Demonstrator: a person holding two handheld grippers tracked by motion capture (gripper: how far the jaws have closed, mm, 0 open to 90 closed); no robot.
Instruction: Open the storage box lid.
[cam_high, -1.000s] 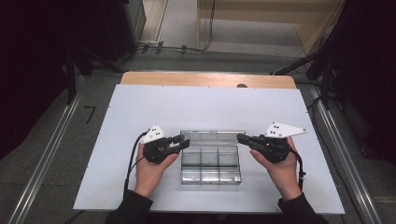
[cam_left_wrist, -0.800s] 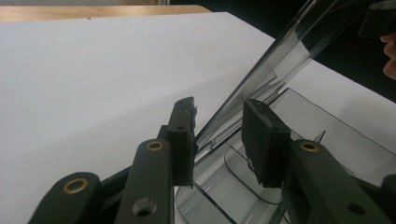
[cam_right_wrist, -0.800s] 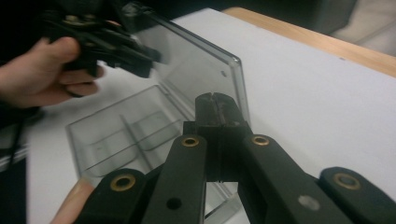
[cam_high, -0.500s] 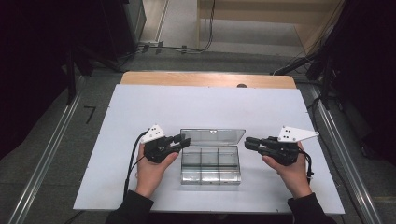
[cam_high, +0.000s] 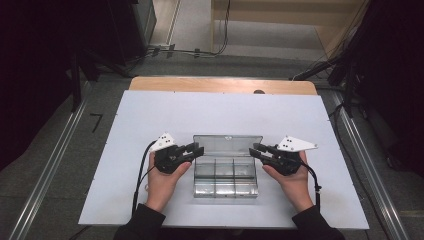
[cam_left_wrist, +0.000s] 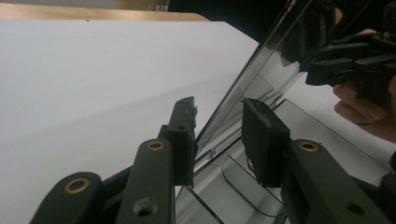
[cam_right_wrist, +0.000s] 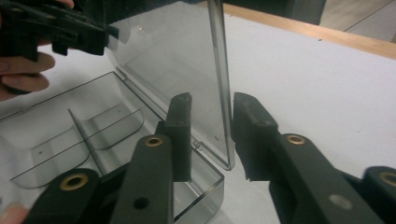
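Observation:
A clear plastic compartment box (cam_high: 225, 177) stands on the white table, empty, its lid (cam_high: 227, 145) raised and leaning back. My left gripper (cam_high: 197, 148) is at the box's left end. Its jaws straddle the lid's edge (cam_left_wrist: 261, 60) near the hinge with a gap showing, so it is open (cam_left_wrist: 219, 135). At the right end, my right gripper (cam_high: 255, 148) has just been opening. The lid's right edge (cam_right_wrist: 219, 70) runs between its jaws (cam_right_wrist: 212, 135) without touching either pad. Each gripper view shows the other gripper across the box: the right (cam_left_wrist: 345, 60), the left (cam_right_wrist: 70, 32).
The white table top (cam_high: 225, 115) spreads wide behind and beside the box, with a wooden strip (cam_high: 225, 85) along its far edge. A black cable (cam_high: 142, 172) trails from the left gripper. Dark floor and metal rails flank the table.
The right gripper's jaws have parted from the lid's right edge, and that hand has sunk a little. The lid now leans back more. The left hand has stayed still.

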